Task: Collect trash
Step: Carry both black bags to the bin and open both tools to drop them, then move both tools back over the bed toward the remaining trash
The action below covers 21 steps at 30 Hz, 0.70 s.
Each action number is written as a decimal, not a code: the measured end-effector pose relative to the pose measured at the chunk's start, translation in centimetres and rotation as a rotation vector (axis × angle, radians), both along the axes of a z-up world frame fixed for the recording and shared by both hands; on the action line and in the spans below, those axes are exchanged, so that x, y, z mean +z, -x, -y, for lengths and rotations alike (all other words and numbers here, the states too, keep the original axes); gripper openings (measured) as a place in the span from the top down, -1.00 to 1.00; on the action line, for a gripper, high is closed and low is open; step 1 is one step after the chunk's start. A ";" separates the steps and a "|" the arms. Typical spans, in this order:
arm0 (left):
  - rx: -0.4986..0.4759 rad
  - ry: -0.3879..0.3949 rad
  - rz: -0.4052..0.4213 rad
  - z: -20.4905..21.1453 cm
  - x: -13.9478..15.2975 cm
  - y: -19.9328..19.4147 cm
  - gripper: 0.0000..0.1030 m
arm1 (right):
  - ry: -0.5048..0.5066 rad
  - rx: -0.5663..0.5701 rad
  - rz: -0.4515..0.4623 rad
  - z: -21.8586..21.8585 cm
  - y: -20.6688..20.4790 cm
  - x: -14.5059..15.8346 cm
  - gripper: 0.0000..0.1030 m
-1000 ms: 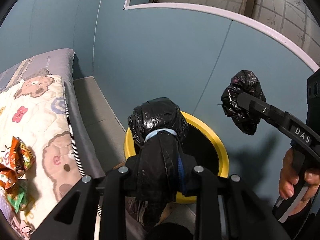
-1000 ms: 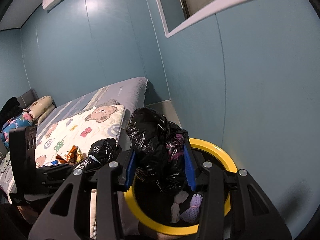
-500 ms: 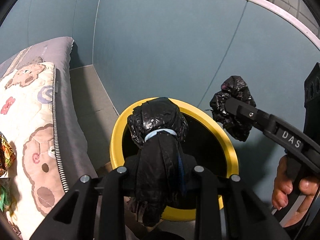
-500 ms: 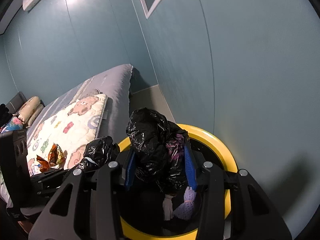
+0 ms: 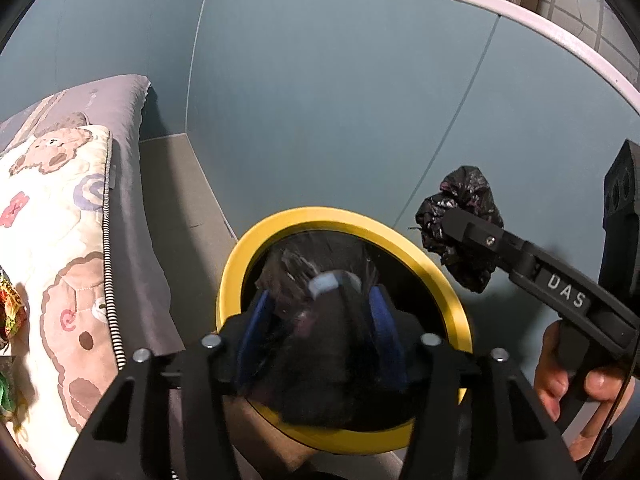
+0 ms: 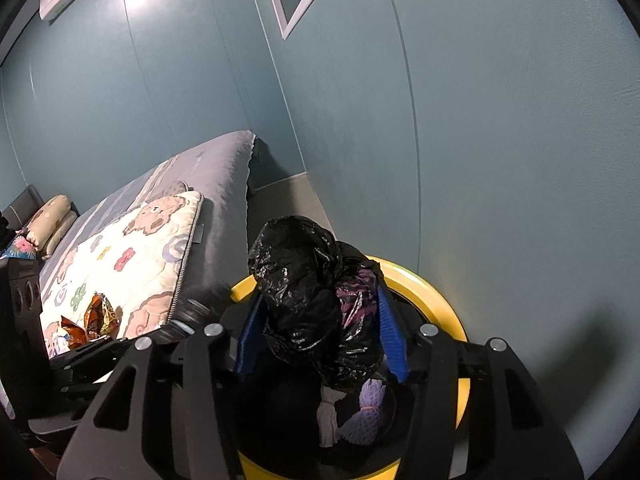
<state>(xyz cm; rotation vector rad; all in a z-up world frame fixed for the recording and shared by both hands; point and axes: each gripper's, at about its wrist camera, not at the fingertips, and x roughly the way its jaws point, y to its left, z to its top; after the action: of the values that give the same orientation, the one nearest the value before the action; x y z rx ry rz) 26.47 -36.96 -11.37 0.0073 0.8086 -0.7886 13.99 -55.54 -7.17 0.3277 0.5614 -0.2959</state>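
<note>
Both wrist cameras angled down, close above shared yellow-rimmed bin (image 5: 432,264).

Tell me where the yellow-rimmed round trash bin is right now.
The yellow-rimmed round trash bin stands on the floor against the blue wall, beside the grey mattress, directly below both grippers in both wrist views.

Bin (image 5: 348,220) by wall (image 5: 340,120), bed (image 5: 132,240) left (snack wrappers (image 6: 94,318) on it)
</note>
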 end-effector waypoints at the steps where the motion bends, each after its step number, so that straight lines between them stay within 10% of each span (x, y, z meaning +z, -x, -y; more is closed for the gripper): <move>1: 0.005 0.001 0.004 -0.1 0.1 0.0 -0.12 | 0.001 -0.003 -0.001 0.0 0.0 0.0 -0.07; 10: 0.056 0.022 0.053 -1.7 1.5 0.7 -0.66 | 0.006 -0.032 0.010 -0.2 0.5 0.6 -0.41; 21: 0.141 0.020 0.081 -5.7 2.6 1.3 -0.71 | -0.015 -0.010 0.019 -1.2 1.6 1.2 -0.52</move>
<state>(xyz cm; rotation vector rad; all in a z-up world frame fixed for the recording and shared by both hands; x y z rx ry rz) 25.20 -31.29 -8.76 -0.0353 0.7165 -0.6589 12.43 -54.35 -5.92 0.3479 0.5434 -0.2984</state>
